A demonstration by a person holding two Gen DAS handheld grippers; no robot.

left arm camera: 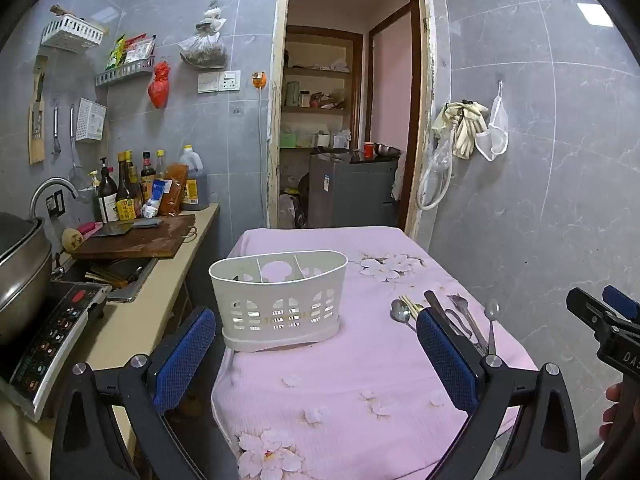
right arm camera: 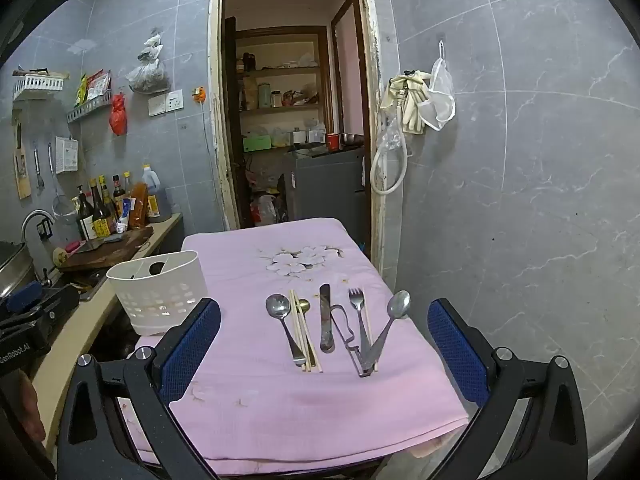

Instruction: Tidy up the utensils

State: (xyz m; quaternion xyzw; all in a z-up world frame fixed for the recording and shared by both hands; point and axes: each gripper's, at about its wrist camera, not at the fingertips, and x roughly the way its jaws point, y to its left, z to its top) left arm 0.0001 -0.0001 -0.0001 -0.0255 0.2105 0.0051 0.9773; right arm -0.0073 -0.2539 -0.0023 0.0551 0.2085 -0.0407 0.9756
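While both tongs stand wide open and hold nothing, the left tongs (left arm camera: pixel 316 364) hang before the white slotted plastic utensil caddy (left arm camera: pixel 278 300) at the left of the pink floral-clothed worktop (right arm camera: pixel 280 408); the right tongs (right arm camera: pixel 324 356) face the steel spoons, chopsticks, knife and fork (right arm camera: pixel 326 322) lying in a row to the caddy's right.

White plastic caddy (right arm camera: pixel 160 294) stands upright at the left edge of the table (right arm camera: pixel 256 400), slotted walls, split into compartments; looks mostly empty, can't quite tell. Utensils lie flat in a row toward the right edge, handles toward the near edge: big spoon (right arm camera: pixel 282 318), chopsticks (right arm camera: pixel 305 334) just beside it over a gold spoon (right arm camera: pixel 304 304), knife (right arm camera: pixel 325 320), wire peeler-type thing (right arm camera: pixel 344 330), fork (right arm camera: pixel 357 312), and a small spoon (right arm camera: pixel 394 316) angled across the fork's handle.
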